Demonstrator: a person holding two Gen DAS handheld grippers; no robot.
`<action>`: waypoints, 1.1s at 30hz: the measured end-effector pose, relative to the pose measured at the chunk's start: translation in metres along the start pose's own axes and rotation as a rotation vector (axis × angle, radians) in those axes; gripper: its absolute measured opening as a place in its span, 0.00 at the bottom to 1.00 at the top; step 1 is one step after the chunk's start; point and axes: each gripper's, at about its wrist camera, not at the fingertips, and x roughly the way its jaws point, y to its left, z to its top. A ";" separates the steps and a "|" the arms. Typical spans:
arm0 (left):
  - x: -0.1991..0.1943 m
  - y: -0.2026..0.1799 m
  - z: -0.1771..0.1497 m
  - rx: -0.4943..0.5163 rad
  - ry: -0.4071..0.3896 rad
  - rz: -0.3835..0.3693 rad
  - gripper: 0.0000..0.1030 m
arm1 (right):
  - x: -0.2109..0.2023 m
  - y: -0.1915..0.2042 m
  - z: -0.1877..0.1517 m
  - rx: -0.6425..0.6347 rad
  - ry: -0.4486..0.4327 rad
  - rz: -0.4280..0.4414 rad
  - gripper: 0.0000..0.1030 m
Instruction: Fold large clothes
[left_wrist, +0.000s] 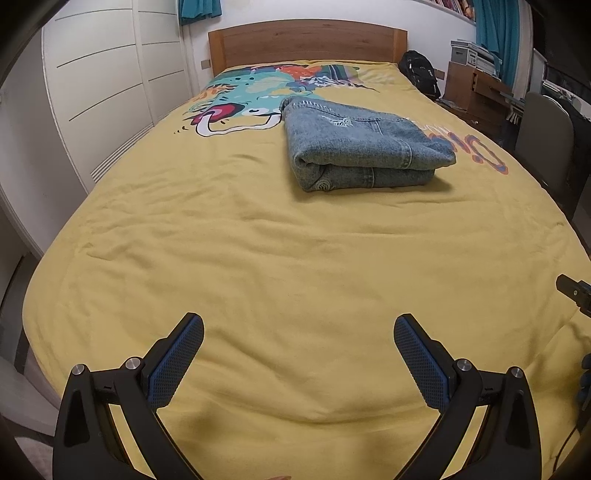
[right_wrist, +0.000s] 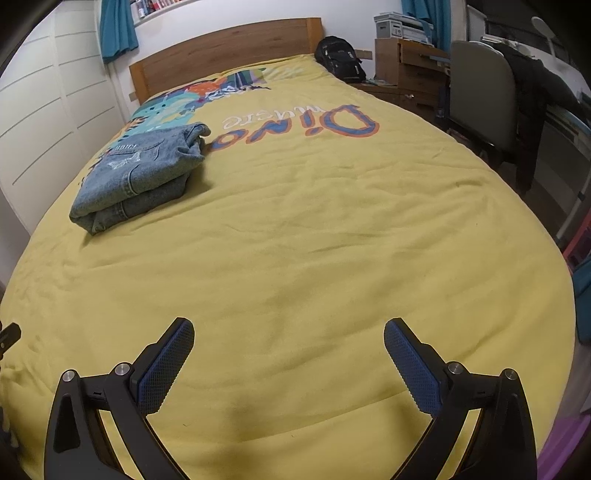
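Denim garment (left_wrist: 364, 142) seen folded on yellow bedspread (left_wrist: 258, 258), toward headboard (left_wrist: 306, 40); left gripper (left_wrist: 298, 354) and right gripper (right_wrist: 289, 356) held released, nothing grasped.

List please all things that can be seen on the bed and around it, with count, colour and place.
denim garment: one, blue, folded, on the far half of the bedcover, by the printed picture.
bedcover: one, yellow with a colourful dinosaur print, over the whole bed.
headboard: one, brown wood, at the far end.
backpack: one, black, beside the headboard.
wardrobe: one, white, along one side of the bed.
chair: one, grey, dark clothing hung on it, on the other side.
curtains: teal, on the far wall.
left tool: black with blue pads, open, empty.
right tool: same colours, open, empty.
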 end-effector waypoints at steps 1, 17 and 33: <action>0.000 0.000 0.000 -0.001 0.002 -0.001 0.99 | 0.000 -0.001 0.000 0.000 0.000 0.001 1.00; 0.006 0.000 -0.002 0.000 0.026 -0.009 0.99 | -0.002 -0.003 -0.003 0.008 -0.024 -0.008 1.00; 0.013 -0.004 -0.006 0.025 0.045 0.001 0.99 | -0.001 -0.004 -0.004 0.007 -0.027 -0.009 1.00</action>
